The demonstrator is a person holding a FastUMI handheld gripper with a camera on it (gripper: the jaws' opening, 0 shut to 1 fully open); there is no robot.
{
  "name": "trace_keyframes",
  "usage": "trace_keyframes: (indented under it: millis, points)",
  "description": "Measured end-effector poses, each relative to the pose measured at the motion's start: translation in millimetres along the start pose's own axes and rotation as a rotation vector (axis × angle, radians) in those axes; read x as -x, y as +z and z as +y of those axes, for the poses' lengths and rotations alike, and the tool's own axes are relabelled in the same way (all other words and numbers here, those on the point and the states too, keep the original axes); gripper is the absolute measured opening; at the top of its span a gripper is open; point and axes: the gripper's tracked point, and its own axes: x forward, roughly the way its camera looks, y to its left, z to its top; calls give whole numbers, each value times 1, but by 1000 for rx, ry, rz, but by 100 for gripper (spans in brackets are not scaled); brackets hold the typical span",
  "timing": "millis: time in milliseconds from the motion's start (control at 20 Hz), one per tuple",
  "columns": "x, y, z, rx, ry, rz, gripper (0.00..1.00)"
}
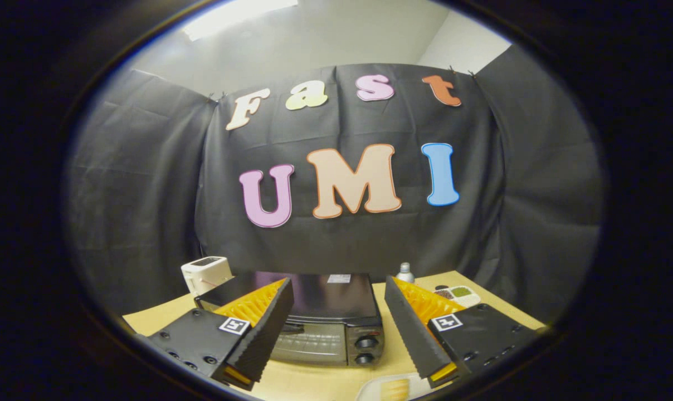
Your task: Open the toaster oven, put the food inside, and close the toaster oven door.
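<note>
gripper [336,328]: fingers spread wide, holding nothing, likely readied for the door | black toaster oven with glass door [320,326]: shut, on the tan wooden desk [325,381], just beyond the fingers | pale yellow food on white plate [395,389]: in front of oven

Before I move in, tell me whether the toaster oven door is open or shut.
Shut. The toaster oven door stands flat against its front beside the knobs, just ahead of the open, empty tongs.
</note>
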Motion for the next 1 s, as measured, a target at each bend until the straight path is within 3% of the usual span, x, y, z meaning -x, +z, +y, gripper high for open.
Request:
trace_keyframes:
  millis: [500, 1000]
  points:
    - [-52, -70, 89, 6, 30, 11, 100]
    - [-68, -97, 104, -1, -22, 7, 100]
